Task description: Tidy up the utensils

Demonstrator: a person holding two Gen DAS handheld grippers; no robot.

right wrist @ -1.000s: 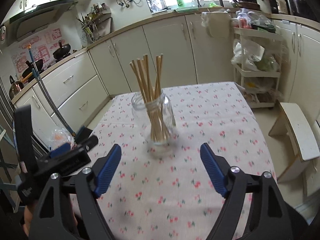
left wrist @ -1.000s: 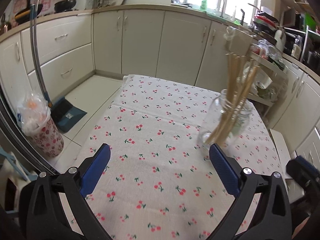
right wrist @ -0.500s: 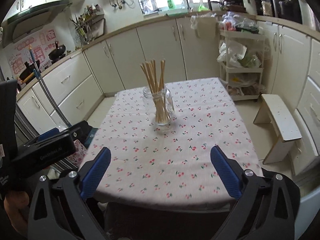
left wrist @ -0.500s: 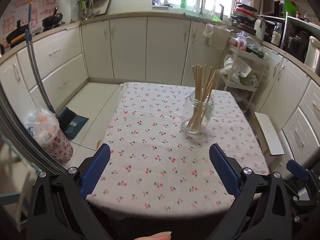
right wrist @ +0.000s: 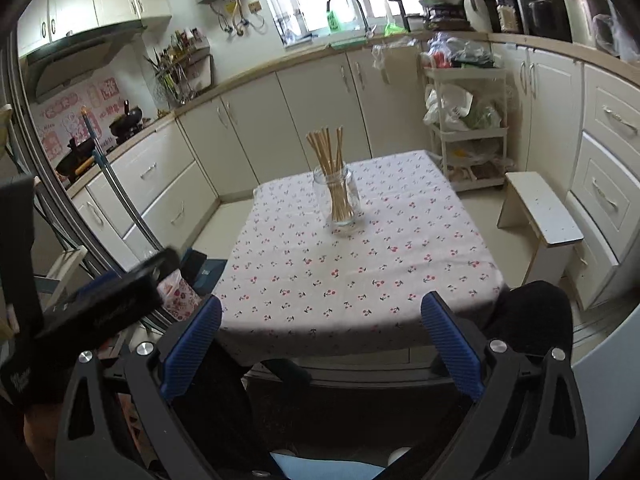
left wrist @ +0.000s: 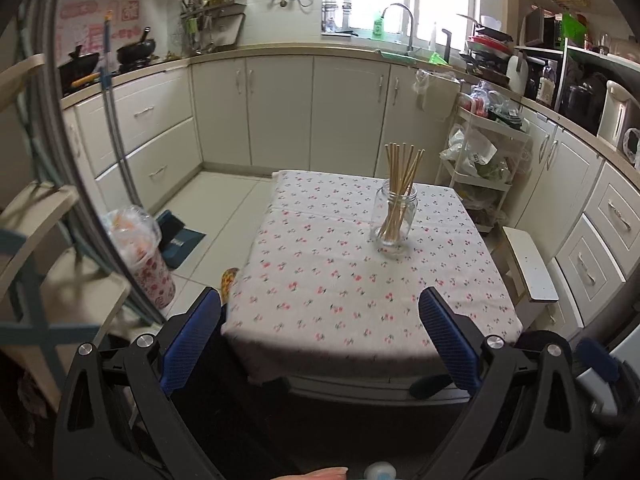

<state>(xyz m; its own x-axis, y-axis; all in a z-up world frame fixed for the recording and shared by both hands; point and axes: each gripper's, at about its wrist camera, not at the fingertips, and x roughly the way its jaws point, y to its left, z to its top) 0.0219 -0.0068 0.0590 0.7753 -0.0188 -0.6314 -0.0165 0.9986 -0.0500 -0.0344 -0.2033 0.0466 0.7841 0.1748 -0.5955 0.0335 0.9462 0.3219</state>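
- Left wrist view: the left gripper (left wrist: 320, 344) shows at the bottom of the picture with its blue-padded jaws spread wide and nothing between them. It sits back from the near edge of the table (left wrist: 280, 240), which is covered in a cherry-print cloth.
- On the far right part of the table stands a clear glass jar (left wrist: 394, 216), upright, holding a bundle of wooden chopsticks (left wrist: 402, 168) that fan out above its rim. No loose utensil lies on the cloth.
- Judgement on the step: the chopsticks look gathered, so the task seems finished or nearly so. The sound move is to keep both grippers clear of the tall, top-heavy jar, since a brush against the sticks could tip it.
- This view alone shows the floor to the left of the table: a plastic-lined bin (left wrist: 140, 252) and a dark dustpan (left wrist: 180, 240).
- Right wrist view: the right gripper (right wrist: 320, 344) is likewise wide open and empty, also short of the table edge. The jar (right wrist: 340, 200) appears nearer the middle of the cloth, sticks (right wrist: 328, 152) upright.
- Only this view shows the other tool from outside: its dark body (right wrist: 104, 312) sits at lower left, blurred. It also shows a white stool (right wrist: 540, 216) beside the table on the right more fully.
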